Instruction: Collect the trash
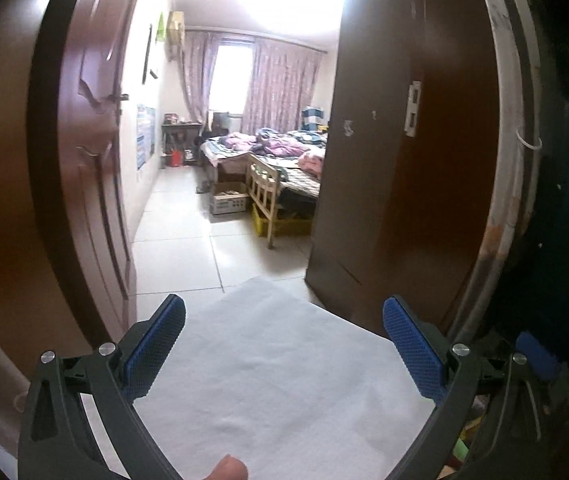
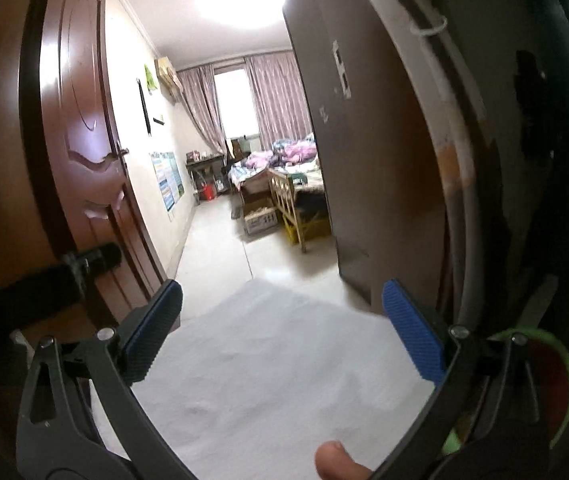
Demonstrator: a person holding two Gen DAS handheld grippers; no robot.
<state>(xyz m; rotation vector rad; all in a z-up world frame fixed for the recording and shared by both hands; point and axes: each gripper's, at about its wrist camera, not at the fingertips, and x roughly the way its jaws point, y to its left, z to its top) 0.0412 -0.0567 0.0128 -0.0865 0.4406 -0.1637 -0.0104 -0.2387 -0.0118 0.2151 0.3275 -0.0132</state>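
My left gripper is open, its blue pads wide apart, and holds nothing. Below and between them lies a white sheet of paper or cloth, with a thumb at its near edge. My right gripper is open too, blue pads wide apart, over the same kind of white sheet; a thumb shows at the bottom. No trash item can be picked out. Both views look through a doorway into a bedroom.
A brown door stands open on the left and a dark brown wardrobe side on the right. Beyond, pale floor tiles lead to a bed, a wooden chair, a cardboard box and a yellow crate.
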